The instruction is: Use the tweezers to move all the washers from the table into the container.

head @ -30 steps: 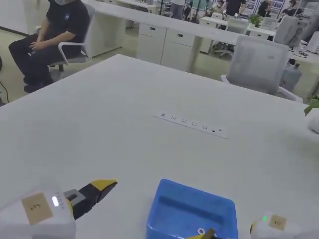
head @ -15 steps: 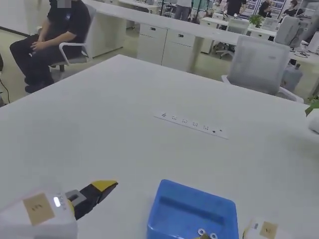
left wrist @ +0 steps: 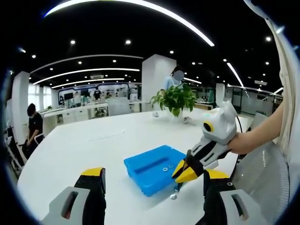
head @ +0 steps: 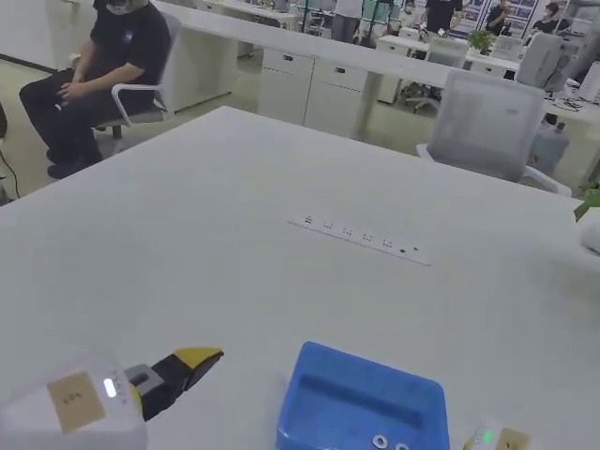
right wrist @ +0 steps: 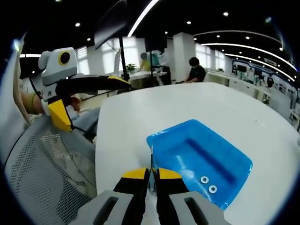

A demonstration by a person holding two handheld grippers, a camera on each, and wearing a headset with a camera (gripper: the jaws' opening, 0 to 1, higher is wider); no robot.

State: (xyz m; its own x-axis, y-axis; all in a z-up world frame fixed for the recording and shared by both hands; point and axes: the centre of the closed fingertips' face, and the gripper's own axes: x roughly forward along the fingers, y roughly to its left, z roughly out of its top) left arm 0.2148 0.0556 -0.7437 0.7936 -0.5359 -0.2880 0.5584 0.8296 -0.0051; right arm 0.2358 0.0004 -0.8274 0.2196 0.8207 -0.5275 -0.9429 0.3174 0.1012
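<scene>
Right tongs (right wrist: 151,174), pinching the tweezers (right wrist: 151,159), have drawn back from the container (right wrist: 173,145), left tongs (left wrist: 154,172) spread; a hasty nip could flick the counter-edge washer (left wrist: 173,196) away.

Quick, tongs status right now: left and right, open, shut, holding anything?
Left tongs: open, holding nothing.
Right tongs: shut on the tweezers.

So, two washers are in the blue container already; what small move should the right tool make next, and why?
Probably lower the right tool so the tweezers reach the washer that seems to lie on the table beside the container: their tips hang just above it.
</scene>
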